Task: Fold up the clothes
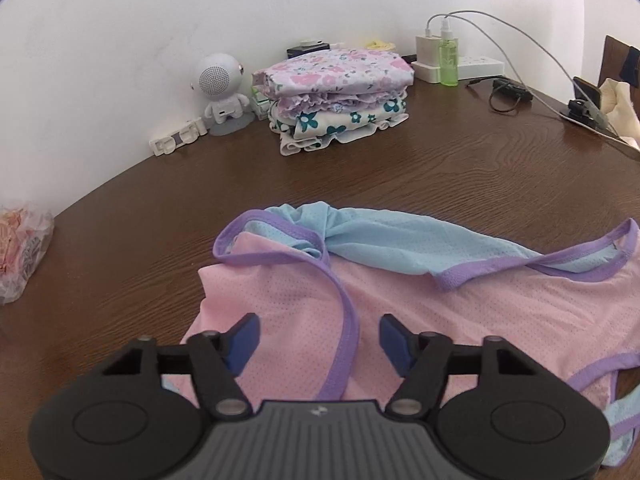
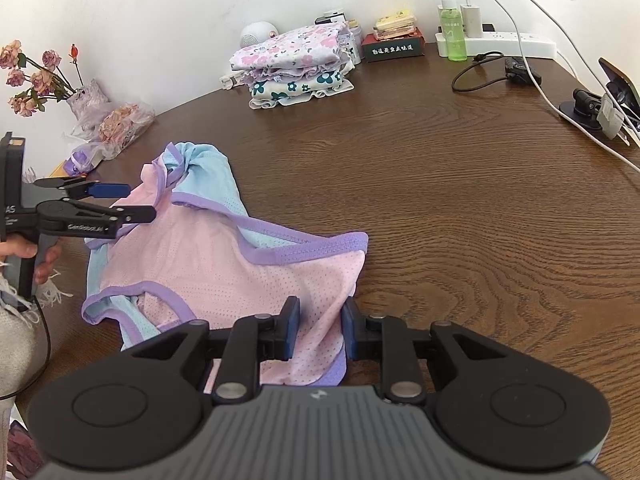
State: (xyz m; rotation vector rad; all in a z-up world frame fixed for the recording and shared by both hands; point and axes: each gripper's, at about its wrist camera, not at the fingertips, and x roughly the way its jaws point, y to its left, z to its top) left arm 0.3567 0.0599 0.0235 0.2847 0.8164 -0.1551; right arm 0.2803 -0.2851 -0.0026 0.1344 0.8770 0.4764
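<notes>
A pink mesh top point(image 1: 288, 304) with purple trim and a light blue layer lies rumpled on the brown wooden table point(image 1: 440, 168). My left gripper point(image 1: 319, 322) hovers open over its left part, a purple strap point(image 1: 344, 320) running between the spread fingers without touching the pads. From the right wrist view the same top point(image 2: 208, 256) is at centre left, and the left gripper point(image 2: 140, 201) is seen side-on above its far left edge, held by a hand point(image 2: 24, 248). My right gripper point(image 2: 321, 306) stands over the top's near right corner, jaws slightly apart, pink fabric lying in the gap.
A stack of folded floral clothes point(image 1: 336, 92) sits at the back by the wall, beside a small white robot-shaped speaker point(image 1: 220, 88). A power strip, green spray bottle point(image 2: 454, 36) and cables are at the back right. A phone stand point(image 2: 616, 84) is far right; dried flowers point(image 2: 36, 76) and plastic bags are left.
</notes>
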